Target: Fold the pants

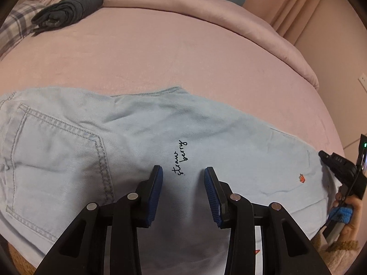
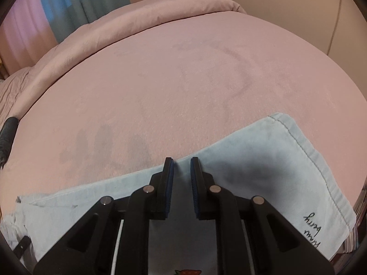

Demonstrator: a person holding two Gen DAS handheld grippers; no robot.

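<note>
The pale blue denim pants [image 1: 142,137] with dark stitching lie flat across the near part of the bed covered in a dusty pink sheet [image 1: 160,57], waistband end and back pocket toward the left of the left wrist view, hemmed leg end toward the right — a layout that leaves each end within reach of one hand. The left gripper [image 1: 183,174] hovers over the middle of the leg, beside the small black "strawberry" script [image 1: 180,158]; its blue-padded jaws stand apart with only flat cloth below them, so it is released and grasps nothing. The right gripper [image 2: 182,162] sits at the far edge of the leg, jaws drawn in to a narrow gap. Denim shows in that gap, but whether the pads actually pinch a layer cannot be told from this angle; the placement suggests an edge grab, ready to carry the leg over for a fold.

In the left wrist view the right gripper shows only as a black body at the far right edge, with a hand [image 1: 344,208] on a blue-wrapped handle, partly cut off. The near side of the pants is hidden under both gripper bodies. The leg's hem runs out of the right wrist view. A dark grey folded garment [image 1: 68,9] rests at the far left of the bed, next to checked fabric [image 1: 16,27] that is mostly cropped.
</note>
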